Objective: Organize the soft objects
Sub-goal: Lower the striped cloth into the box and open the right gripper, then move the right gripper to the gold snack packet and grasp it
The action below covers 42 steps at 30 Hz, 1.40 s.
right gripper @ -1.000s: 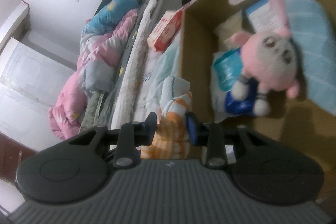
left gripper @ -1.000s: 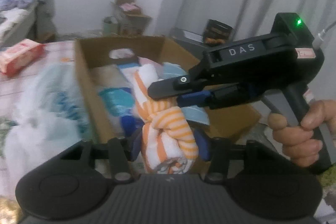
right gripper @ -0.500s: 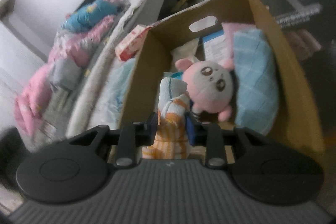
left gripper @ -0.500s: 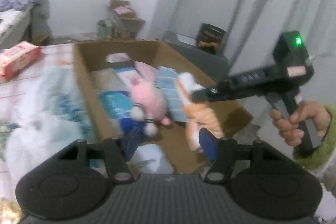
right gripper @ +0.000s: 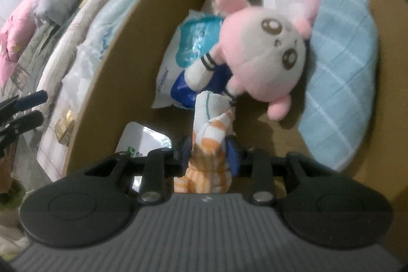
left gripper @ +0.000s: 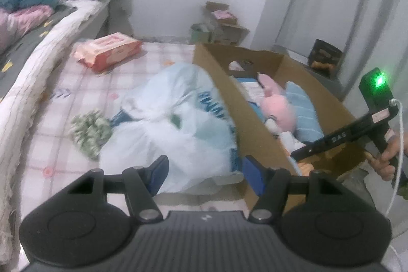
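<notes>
An orange-and-white striped towel (right gripper: 209, 142) sits between the pads of my right gripper (right gripper: 209, 152), low inside the cardboard box (right gripper: 127, 68). The jaws are opening, though the pads still touch the cloth. The towel's tip nearly reaches the pink plush toy (right gripper: 265, 52), which lies beside a folded blue cloth (right gripper: 339, 83). In the left wrist view, my left gripper (left gripper: 205, 170) is outside the box (left gripper: 244, 119) and still widening. Nothing is between its fingers, and a pale plastic bag (left gripper: 173, 119) lies beyond them. The right gripper (left gripper: 295, 154) reaches into the box there.
White-and-blue packets (right gripper: 188, 55) fill the box's left side. On the checked bedding lie a green-and-white knit piece (left gripper: 89, 131) and an orange wipes pack (left gripper: 109, 50). Bedclothes are heaped at the far left. Small boxes stand by the wall, and a curtain hangs at the right.
My left gripper let go of the striped towel, opened and drew back left, out of the box. My right gripper carried the towel down into the box, toward the plush toy.
</notes>
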### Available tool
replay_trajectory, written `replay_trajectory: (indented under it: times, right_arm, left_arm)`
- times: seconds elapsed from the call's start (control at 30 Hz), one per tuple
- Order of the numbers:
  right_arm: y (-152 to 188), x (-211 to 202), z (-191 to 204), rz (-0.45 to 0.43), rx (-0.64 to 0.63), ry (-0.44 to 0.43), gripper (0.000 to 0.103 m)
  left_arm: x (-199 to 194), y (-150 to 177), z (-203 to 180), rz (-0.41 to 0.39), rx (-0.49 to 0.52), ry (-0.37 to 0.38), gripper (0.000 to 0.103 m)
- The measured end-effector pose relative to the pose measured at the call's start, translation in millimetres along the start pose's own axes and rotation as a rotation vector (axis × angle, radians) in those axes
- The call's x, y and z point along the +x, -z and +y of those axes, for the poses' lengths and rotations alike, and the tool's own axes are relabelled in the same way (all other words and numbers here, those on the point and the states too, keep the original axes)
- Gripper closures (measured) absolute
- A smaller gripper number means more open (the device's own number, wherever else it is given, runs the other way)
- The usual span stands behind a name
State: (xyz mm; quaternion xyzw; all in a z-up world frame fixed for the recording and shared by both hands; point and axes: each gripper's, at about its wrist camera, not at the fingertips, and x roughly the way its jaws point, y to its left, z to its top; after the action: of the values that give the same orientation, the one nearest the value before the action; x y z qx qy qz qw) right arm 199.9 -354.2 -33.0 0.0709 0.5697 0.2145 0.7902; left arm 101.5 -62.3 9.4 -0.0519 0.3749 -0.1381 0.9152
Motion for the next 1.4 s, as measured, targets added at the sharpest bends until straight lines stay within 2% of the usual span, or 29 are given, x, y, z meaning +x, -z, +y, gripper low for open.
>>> replay_trajectory:
  times: [0.1, 0.3, 0.4, 0.5, 0.63, 0.77, 0.93, 1.1, 1.17, 1.3, 1.4]
  right_arm:
    - [-4, 2, -3, 0.006, 0.041, -0.028, 0.062]
    - [-3, -11, -9, -0.063, 0.115, -0.076, 0.061]
    - [-1, -7, -6, -0.051, 0.116, -0.134, 0.061]
    - [-1, -2, -3, -0.035, 0.112, -0.122, 0.06]
    - [-2, 7, -19, -0.008, 0.215, -0.155, 0.057]
    - [2, 8, -37, -0.012, 0.357, -0.18, 0.055]
    - [14, -11, -35, -0.114, 0.41, -0.189, 0.037]
    - [32, -41, -10, -0.277, 0.379, -0.151, 0.035]
    - [40, -54, 4, -0.359, 0.359, -0.163, 0.033]
    - [55, -67, 34, -0.471, 0.342, -0.238, 0.031]
    - [53, -65, 57, -0.498, 0.318, -0.309, 0.031]
  left_arm:
    - [-4, 3, 7, -0.003, -0.016, -0.006, 0.037]
    - [-5, 6, 12, -0.006, -0.017, 0.012, 0.037]
    - [-3, 7, 12, -0.002, -0.016, 0.022, 0.037]
    - [-3, 8, 15, 0.0, -0.025, 0.027, 0.037]
    - [-5, 11, 21, -0.001, -0.035, 0.027, 0.036]
    - [-8, 14, 30, -0.002, -0.037, -0.004, 0.032]
    - [-16, 21, 44, 0.0, -0.031, -0.039, 0.026]
    - [-26, 31, 56, 0.005, -0.023, -0.075, 0.022]
    - [-30, 36, 60, 0.004, -0.019, -0.096, 0.022]
    - [-37, 45, 67, 0.001, -0.001, -0.15, 0.021]
    - [-41, 51, 74, 0.006, -0.006, -0.166, 0.022]
